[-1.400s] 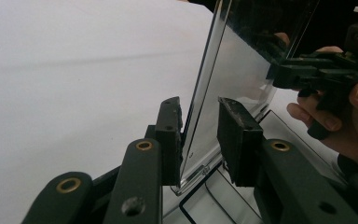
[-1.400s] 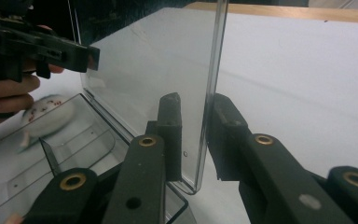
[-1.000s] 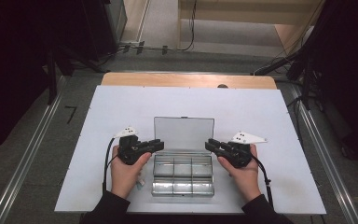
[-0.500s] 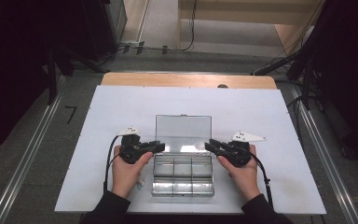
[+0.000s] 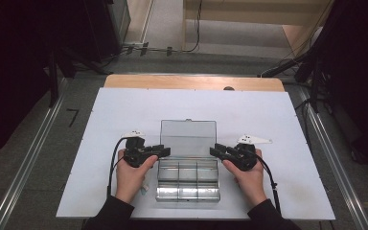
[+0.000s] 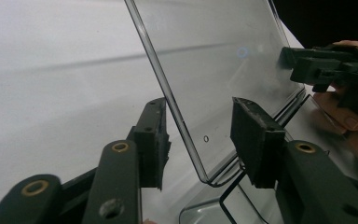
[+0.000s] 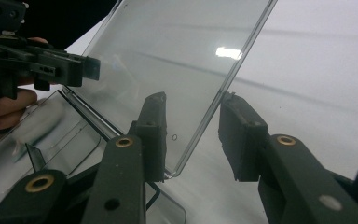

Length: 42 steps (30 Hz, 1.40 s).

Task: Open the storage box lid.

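Observation:
A clear plastic compartment box [image 5: 188, 182] sits on the white table near its front, and its lid [image 5: 188, 136] stands raised behind it. My left gripper [image 5: 164, 151] is at the lid's left edge and my right gripper [image 5: 215, 151] at its right edge. In the left gripper view the lid [image 6: 214, 60] has its edge between the jaws of the left gripper [image 6: 203, 140], which is open, with gaps on both sides. In the right gripper view the right gripper [image 7: 193, 135] straddles the opposite edge of the lid [image 7: 177, 56] the same way, open.
The white table top [image 5: 124, 115] extends around the box, with a wooden strip [image 5: 191, 82] along its far edge. Dark floor, cables and metal rails lie beyond the table. Each gripper view shows the other hand's gripper [image 6: 326, 65] [image 7: 42, 65] across the lid.
Hardly anything: both hands stay at the lid's sides. The lid's top edge looks slightly narrower than a second ago.

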Each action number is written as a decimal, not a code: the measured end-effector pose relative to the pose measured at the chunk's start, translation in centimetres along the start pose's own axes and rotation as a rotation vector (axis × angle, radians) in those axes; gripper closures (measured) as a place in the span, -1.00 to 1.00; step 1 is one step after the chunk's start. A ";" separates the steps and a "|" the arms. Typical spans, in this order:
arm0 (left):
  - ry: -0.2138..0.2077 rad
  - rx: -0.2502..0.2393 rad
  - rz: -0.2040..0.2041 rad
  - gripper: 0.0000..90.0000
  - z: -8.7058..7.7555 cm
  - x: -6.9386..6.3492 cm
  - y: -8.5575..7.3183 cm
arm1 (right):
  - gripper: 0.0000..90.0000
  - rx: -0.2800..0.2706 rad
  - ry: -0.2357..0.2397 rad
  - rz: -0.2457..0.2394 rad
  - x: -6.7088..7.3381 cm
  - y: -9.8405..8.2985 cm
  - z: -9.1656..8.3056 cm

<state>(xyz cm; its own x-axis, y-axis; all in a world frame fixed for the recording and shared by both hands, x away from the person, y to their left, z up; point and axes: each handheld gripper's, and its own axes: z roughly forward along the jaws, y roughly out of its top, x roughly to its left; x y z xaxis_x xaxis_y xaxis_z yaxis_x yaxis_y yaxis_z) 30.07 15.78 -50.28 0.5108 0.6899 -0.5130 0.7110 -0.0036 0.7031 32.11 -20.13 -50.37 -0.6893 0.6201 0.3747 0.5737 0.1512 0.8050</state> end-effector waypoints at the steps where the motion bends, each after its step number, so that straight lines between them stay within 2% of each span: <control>1: 0.003 0.001 -0.001 0.16 0.0 0.0 0.0 | 0.34 0.001 0.000 0.002 0.0 0.0 0.0; 5: 0.008 0.017 -0.005 0.08 0.2 0.0 0.0 | 0.28 0.007 -0.001 0.012 -0.1 0.0 0.1; 8: 0.015 0.037 -0.006 0.04 0.3 0.0 0.0 | 0.24 0.020 -0.021 0.021 -0.2 -0.1 0.2; 9: 0.049 0.052 -0.024 -0.04 0.4 0.0 0.1 | 0.28 0.023 -0.033 0.014 -0.2 -0.1 0.2; 10: 0.052 0.052 -0.034 -0.14 0.5 0.1 0.1 | 0.27 0.027 -0.031 0.013 -0.2 -0.2 0.2; 15: 0.052 0.050 -0.031 -0.12 0.4 0.1 0.1 | 0.27 0.032 -0.033 0.016 -0.2 -0.2 0.3; 21: 0.037 0.048 -0.028 -0.18 0.4 0.2 0.1 | 0.26 0.033 -0.031 0.015 -0.2 -0.2 0.3; 26: 0.035 0.029 -0.029 -0.26 0.1 0.1 0.1 | 0.20 0.010 -0.021 0.005 -0.1 0.0 -0.2; 32: 0.019 -0.002 0.007 -0.46 -0.6 0.0 0.0 | 0.02 -0.027 -0.006 -0.006 -0.2 0.3 -1.2; 33: 0.016 -0.009 0.012 -0.48 -0.7 0.0 0.0 | -0.11 -0.028 -0.003 -0.025 -0.1 0.4 -1.4; 35: 0.002 -0.023 0.028 -0.54 -0.9 -0.1 0.0 | -0.17 -0.034 0.001 -0.042 0.0 0.5 -1.7; 42: -0.055 -0.072 0.094 -0.80 -1.7 -0.4 -0.2 | -0.57 -0.055 -0.007 -0.139 0.6 0.6 -2.8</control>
<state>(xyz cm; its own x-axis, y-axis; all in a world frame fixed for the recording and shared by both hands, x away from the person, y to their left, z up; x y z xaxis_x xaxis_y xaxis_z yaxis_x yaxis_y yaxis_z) 28.90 16.74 -49.33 0.6007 0.6480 -0.4683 0.6236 -0.0133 0.7816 30.83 -21.85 -48.33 -0.7572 0.6013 0.2550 0.4476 0.1936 0.8730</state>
